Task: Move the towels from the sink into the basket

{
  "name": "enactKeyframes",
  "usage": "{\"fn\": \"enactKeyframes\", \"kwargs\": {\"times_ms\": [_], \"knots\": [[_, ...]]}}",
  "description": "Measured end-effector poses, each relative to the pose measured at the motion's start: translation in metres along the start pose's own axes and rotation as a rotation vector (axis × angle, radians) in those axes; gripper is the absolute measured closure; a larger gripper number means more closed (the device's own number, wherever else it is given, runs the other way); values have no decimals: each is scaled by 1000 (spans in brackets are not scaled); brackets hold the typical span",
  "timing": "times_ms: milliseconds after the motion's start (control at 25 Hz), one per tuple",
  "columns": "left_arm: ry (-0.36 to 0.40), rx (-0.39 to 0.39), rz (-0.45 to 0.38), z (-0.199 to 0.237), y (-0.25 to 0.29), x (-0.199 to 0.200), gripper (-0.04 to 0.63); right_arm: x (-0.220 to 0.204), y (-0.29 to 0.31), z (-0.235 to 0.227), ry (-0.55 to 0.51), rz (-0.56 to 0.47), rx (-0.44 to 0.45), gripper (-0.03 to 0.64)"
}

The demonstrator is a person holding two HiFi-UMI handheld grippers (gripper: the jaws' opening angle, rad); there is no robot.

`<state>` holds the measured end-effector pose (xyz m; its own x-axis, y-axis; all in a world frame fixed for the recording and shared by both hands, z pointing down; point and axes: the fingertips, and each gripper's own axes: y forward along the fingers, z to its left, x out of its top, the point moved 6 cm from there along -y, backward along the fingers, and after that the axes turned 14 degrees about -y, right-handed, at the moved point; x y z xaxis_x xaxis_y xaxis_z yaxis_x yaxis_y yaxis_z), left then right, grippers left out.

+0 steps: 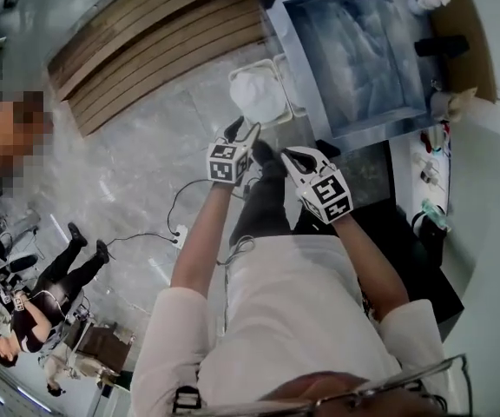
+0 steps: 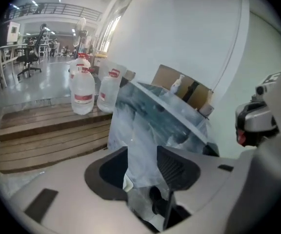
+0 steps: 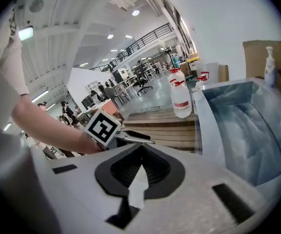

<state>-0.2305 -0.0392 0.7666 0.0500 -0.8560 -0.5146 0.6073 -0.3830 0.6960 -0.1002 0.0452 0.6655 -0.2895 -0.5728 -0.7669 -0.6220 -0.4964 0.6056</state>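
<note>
1 white towel (image 1: 257, 94) is lying crumpled in the basket (image 1: 280, 63), just beside the sink (image 1: 311, 85). Pale wrinkled folds are filling the sink. L gripper (image 1: 243, 133) is hanging w/ jaws apart, gripping nothing. R gripper (image 1: 292, 155) is clenched, tips meeting, empty.

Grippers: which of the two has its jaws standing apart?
The left gripper: a clear gap lies between its jaws, and the sink shows through that gap. The jaw tips of the right gripper meet, with no such gap.
</note>
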Motion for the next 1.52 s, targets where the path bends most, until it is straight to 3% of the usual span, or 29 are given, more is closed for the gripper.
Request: {"fn": "enactKeyframes", "kwargs": {"times_ms": [520,720,960,1240,1520], "knots": [[16,-79,-122,-122,-122,41,503,79,-124,-27,-129,-97,-91,618],[62,-89,-168,-162,-160,52,540,101,-168,-26,-164,-128,-108,618],[118,-133,-293,-207,-215,83,563,132,-221,-23,-200,-194,-124,618],[86,-152,-448,-234,-268,111,577,156,-265,-24,-253,-257,-160,618],[128,-113,-564,-257,-304,122,577,174,-300,-23,-272,-332,-196,618]]}}
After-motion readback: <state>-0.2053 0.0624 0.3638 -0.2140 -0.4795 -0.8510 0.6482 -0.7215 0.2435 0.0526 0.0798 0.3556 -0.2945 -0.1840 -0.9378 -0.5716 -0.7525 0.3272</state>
